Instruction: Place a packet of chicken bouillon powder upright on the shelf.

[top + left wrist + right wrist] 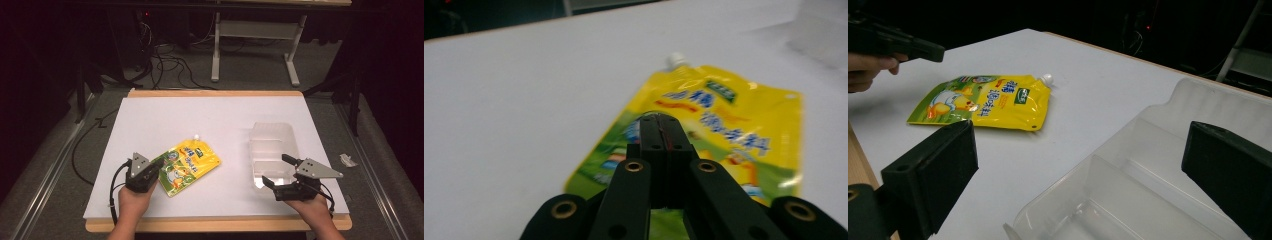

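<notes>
The left gripper [659, 120] hangs over the yellow pouch's [192, 164] near-left corner, fingers pressed together, nothing between them; the right gripper [275, 171], fingers spread, stands at the clear tray's [272, 137] near end.

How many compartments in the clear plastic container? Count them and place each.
2 visible in the clear plastic container: one at its far end, one nearer the right tongs. Others may be hidden.

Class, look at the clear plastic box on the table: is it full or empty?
Empty. The clear box shows bare dividers and floor, and the yellow pouch lies outside it.
</notes>
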The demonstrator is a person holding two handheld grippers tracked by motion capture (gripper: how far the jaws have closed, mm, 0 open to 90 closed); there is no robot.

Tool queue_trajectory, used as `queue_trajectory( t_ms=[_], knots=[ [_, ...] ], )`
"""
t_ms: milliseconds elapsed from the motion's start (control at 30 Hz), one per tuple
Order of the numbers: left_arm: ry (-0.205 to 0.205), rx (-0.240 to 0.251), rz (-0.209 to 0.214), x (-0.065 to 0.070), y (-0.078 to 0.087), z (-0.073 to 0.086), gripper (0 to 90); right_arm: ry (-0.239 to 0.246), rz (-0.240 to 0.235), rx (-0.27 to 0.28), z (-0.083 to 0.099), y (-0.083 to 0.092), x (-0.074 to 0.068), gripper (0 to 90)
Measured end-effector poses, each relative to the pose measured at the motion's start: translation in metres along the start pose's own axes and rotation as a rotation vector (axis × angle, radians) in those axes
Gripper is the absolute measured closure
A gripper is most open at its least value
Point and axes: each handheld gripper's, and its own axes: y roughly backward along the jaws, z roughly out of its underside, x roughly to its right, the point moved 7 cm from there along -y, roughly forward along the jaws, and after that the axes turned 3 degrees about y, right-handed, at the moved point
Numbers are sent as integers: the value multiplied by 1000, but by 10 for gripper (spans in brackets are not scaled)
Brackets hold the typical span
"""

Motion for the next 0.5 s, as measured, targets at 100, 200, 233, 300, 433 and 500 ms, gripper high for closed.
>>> queue_trajectory(
  t_ms=[100,200,233,300,433,500],
  knots=[
    [35,-33,-54,-22,-7,5,900,4,-5,-4,1,-2,-1,19],
    [53,-53,-88,-34,-12,8,900,2,-6,-10,1,-3,-1,20],
    [72,-63,-101,-41,-17,9,900,6,-7,-12,1,-3,-2,22],
    [77,-76,-105,-46,-21,10,900,8,-8,-11,1,-3,-2,22],
    [68,-138,-112,-52,-40,14,900,10,-14,-9,1,-3,-4,26],
    [78,-157,-120,-54,-46,16,900,15,-12,-12,1,-3,-4,29]
  ],
)
